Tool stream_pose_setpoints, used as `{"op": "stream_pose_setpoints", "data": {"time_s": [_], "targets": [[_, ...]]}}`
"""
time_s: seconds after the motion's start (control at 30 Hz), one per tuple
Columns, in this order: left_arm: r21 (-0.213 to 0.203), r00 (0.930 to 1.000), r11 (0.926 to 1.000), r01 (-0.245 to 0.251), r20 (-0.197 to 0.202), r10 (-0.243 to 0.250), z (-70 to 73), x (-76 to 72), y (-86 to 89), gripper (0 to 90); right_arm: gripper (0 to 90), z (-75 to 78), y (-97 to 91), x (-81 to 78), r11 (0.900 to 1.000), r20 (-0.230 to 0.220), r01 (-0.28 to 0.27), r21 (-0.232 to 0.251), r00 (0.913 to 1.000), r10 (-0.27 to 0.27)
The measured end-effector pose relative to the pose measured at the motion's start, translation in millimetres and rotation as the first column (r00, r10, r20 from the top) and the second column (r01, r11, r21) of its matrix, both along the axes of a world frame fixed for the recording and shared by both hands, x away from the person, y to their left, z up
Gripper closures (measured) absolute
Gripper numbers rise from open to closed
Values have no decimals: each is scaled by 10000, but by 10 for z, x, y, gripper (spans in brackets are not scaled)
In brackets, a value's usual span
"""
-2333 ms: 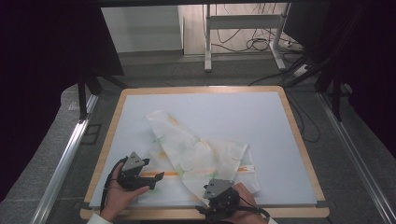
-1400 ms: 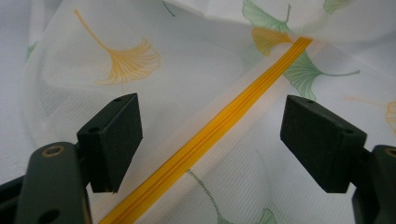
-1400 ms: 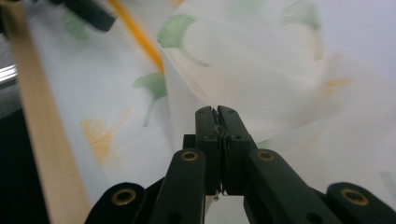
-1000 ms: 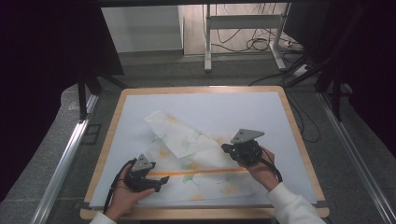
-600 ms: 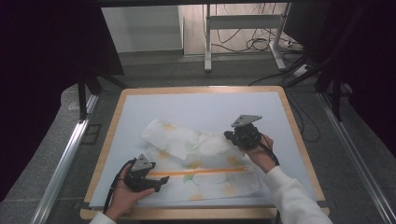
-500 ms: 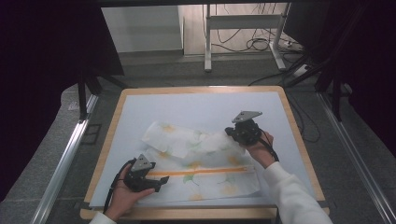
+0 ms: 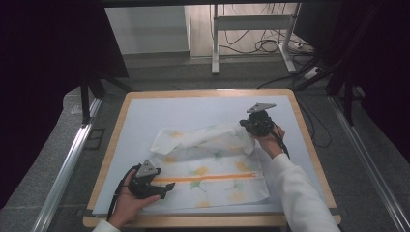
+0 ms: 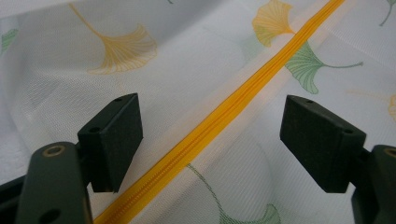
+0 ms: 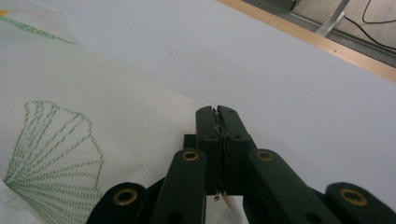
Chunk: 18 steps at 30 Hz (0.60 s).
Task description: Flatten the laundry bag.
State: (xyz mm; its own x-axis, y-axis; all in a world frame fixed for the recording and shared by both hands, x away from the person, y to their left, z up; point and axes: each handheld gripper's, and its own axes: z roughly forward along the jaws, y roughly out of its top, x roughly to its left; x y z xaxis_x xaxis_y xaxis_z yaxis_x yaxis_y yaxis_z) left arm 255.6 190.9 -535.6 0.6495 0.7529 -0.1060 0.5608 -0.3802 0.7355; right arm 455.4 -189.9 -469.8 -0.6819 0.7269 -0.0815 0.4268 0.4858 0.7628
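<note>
White mesh bag (image 7: 212, 169) printed with ginkgo leaves, its orange zipper (image 8: 219, 121) straight, lies on pale wood-edged surface (image 7: 193, 108); right claw (image 7: 251, 126) clenches its far-right corner, left claw (image 8: 212, 140) released.

Left gripper (image 8: 210, 140) is hovering with jaws spread astride the mesh bag's zipper (image 8: 224, 116); right gripper (image 9: 217, 116) is pinching that bag's far edge.

The mesh bag (image 7: 212, 169) is white, printed with fan-shaped leaves in yellow-orange and green, and an orange-yellow zip (image 7: 212, 177) runs across it parallel to the counter's near edge. The counter (image 7: 193, 108) has a pale blue-grey top framed by a light wooden rim. Both tools, left (image 7: 162, 189) and right (image 7: 246, 126), are black, each topped by a grey plate, and the sleeve (image 7: 297, 193) is white.
</note>
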Motion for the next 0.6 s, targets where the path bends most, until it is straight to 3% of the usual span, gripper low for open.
{"op": "stream_pose_setpoints", "data": {"time_s": [0.4,0.6], "targets": [[115,10000,9999,27,-54,-27,-17,9,0,214,877,-183,-89,207,9963,-142,823,252,9965,-819],[154,10000,9999,26,-72,-25,-24,11,-1,214,876,-216,-128,325,9919,-109,1269,95,9919,-1268]]}}
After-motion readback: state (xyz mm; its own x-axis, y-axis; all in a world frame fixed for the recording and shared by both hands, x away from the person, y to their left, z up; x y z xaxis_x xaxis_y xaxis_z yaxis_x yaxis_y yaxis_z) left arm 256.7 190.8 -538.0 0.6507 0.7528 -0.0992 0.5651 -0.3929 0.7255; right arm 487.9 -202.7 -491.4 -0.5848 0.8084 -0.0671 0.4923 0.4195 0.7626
